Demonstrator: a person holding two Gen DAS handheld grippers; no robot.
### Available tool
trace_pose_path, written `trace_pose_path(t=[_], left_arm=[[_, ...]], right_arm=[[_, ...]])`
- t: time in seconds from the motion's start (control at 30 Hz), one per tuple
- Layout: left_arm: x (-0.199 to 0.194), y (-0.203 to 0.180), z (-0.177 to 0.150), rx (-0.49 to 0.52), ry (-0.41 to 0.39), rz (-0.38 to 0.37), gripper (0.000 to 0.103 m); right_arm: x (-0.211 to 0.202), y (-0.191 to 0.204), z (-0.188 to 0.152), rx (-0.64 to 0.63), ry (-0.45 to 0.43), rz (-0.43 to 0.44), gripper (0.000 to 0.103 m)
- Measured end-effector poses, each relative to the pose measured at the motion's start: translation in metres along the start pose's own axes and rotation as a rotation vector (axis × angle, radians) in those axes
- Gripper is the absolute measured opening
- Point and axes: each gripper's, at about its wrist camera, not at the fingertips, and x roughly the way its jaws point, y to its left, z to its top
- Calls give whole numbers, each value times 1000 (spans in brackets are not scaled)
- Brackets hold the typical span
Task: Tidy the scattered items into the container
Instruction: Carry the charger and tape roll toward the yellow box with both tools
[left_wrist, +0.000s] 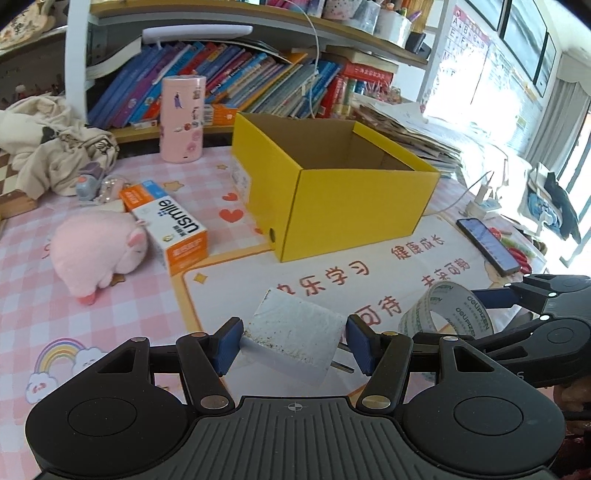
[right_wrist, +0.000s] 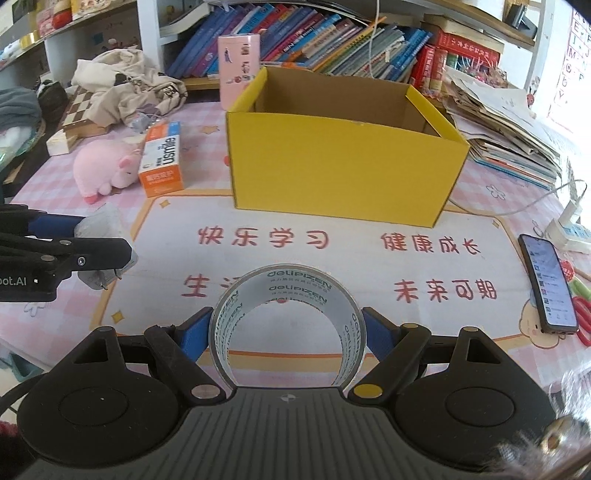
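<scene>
Yellow box (right_wrist: 343, 162) is sitting open at the mat's far edge. Left gripper (left_wrist: 293, 341) is clamping a white plug (left_wrist: 295, 332), right gripper (right_wrist: 288, 332) is squeezing a tape roll (right_wrist: 288, 314), both held short of the box.

Yellow box (right_wrist: 343, 166): plain yellow outside, brown cardboard inside. Left of box: pink plush pig (right_wrist: 103, 168); toothpaste carton (right_wrist: 162, 158) in orange, white and blue. Behind box: pink canister (right_wrist: 238, 66) with small figure prints. Under box: tablecloth (left_wrist: 110, 314) in pink-white check with hearts, stars and a rainbow. In front of box: white mat (right_wrist: 332, 258) with red characters and an orange border.
</scene>
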Motion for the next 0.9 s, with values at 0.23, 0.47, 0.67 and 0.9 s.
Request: trace_pose_path(t=[0.23, 0.47, 0.67, 0.9], left_arm=[[14, -6, 5, -22, 19, 4, 61], [24, -22, 13, -13, 24, -2, 61], [34, -44, 21, 45, 45, -16, 61], [28, -67, 44, 116, -13, -21, 61]], right_arm=[[10, -18, 3, 5, 25, 10, 83], [17, -35, 9, -9, 45, 22, 83], [19, -50, 14, -16, 50, 45, 83], [9, -70, 36, -27, 4, 78, 83]])
